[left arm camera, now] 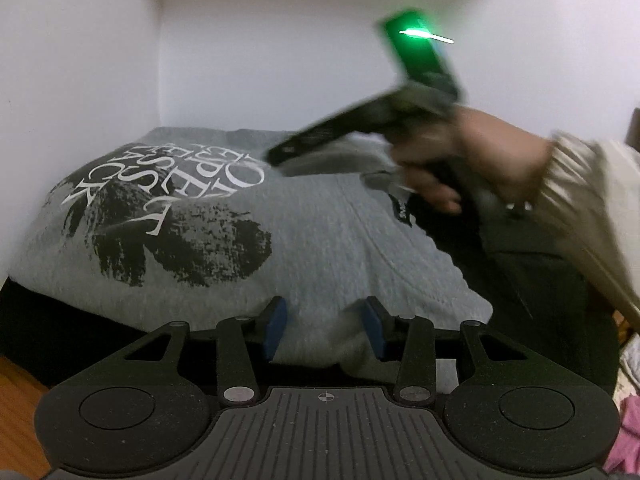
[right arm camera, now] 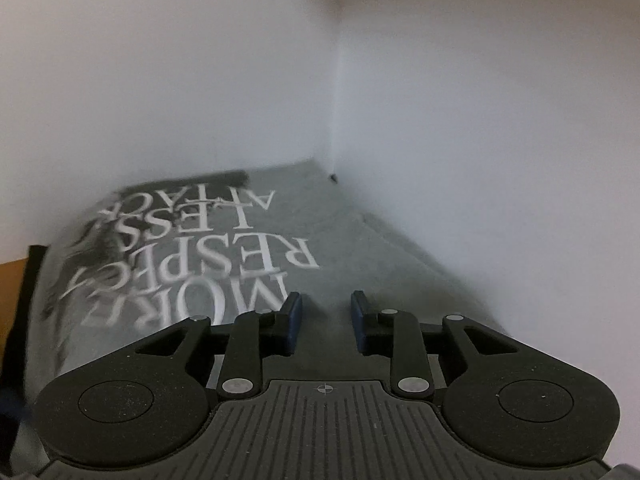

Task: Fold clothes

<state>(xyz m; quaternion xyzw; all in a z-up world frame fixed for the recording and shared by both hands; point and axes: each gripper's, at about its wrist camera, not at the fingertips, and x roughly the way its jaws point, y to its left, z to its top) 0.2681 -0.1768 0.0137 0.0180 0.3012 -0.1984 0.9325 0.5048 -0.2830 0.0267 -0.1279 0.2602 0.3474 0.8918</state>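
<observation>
Against the white corner wall (right arm camera: 440,100) we have a grey T-shirt (left arm camera: 304,240) spread print-side up on a dark surface (left arm camera: 60,332), its white lettering (right arm camera: 224,268) reading upside down from our side. Our left gripper (left arm camera: 324,330) sits at the near hem with its blue pads (left arm camera: 276,330) standing apart; a raised bunch of hem lies between them, but we cannot tell whether the pads press on it, so we count the grip as unproven. Our right gripper (right arm camera: 325,322) hangs over the cloth with its jaws apart and only flat fabric showing through the gap, so it holds nothing. In the left view that tool is blurred, with a hand (left arm camera: 440,160) and pale sleeve (left arm camera: 580,200) behind it.

We judge the main risk to be an uneven fold. If the left pads only rest on the hem, the bunch may slip out as we lift, and the shirt would drag or crease. The right gripper, empty and blurred, may pinch too little cloth, or two layers at once. The shirt also lies tight against the wall, so a swung edge may catch there.

As for containers, we see none in either view. Some pink cloth (left arm camera: 628,432) shows at the far right edge, loose as far as we can tell.
</observation>
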